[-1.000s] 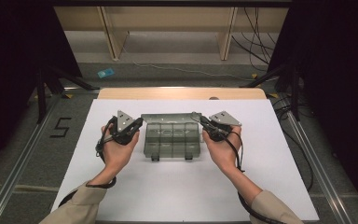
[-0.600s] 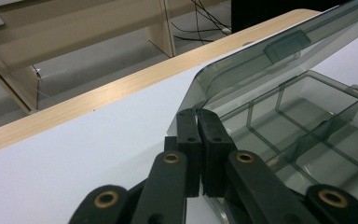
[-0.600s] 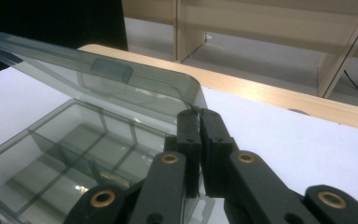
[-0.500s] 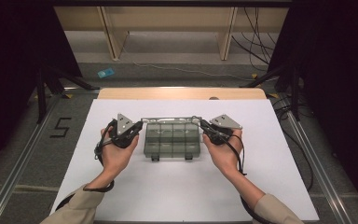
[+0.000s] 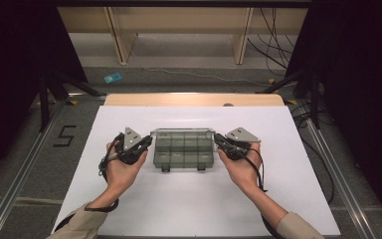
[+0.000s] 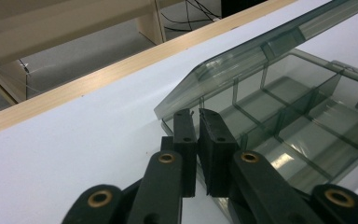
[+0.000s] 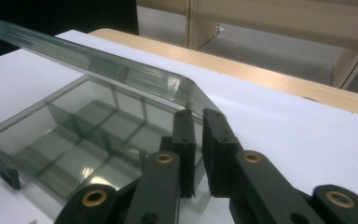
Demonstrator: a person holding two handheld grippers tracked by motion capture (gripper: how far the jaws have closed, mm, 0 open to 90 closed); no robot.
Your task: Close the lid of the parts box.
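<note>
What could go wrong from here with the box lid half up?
1. Each hand-held gripper, left and right, pinches only a thin side edge of the clear lid; slick plastic could slip out and the lid drop shut.
2. If the two sides rise unevenly, the lid may twist and strain its hinge.
3. The compartment box looks empty and light and nothing holds it down on the white table, so it may lift or slide.

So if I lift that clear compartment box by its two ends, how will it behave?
The compartment box is probably light: thin clear plastic, and every compartment looks empty. Its raised lid will likely swing on its hinge. Smooth walls may slip between the left gripper and right gripper.
</note>
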